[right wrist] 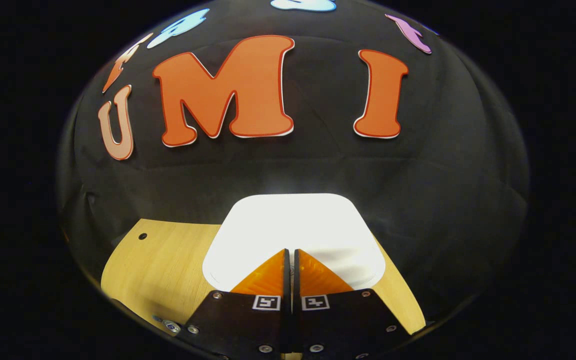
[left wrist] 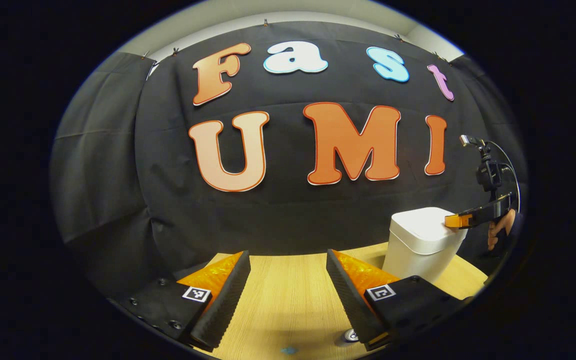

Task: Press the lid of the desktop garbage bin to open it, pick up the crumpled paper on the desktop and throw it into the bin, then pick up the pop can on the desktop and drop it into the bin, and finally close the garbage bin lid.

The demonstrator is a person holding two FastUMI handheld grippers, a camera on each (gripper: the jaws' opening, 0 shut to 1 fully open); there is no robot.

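Left claw: fingers spread wide with nothing between them; bare pale wood of the worktop shows in the gap; it hangs low over the worktop near its front

Right claw: fingers drawn together with only a thin slit between them, nothing gripped; in the right gripper view the tips sit over the near part of the lid; in the left gripper view the right claw comes in from the right with its tip at the lid's right edge; whether it truly touches the lid cannot be told for sure

Hand: behind the right claw at the far right of the left gripper view, holding its handle; a cable loops above it

Garbage bin: white, with rounded corners, upright on the worktop; ahead and to the right of the left claw, directly under and ahead of the right claw; lid lying flat and closed

Worktop beyond the bin: light wood running to either side of the bin in the right gripper view; a small dark hole in it, ahead and to the left of the right claw

Booth wall: black cloth hanging just behind the bin and the worktop's far edge
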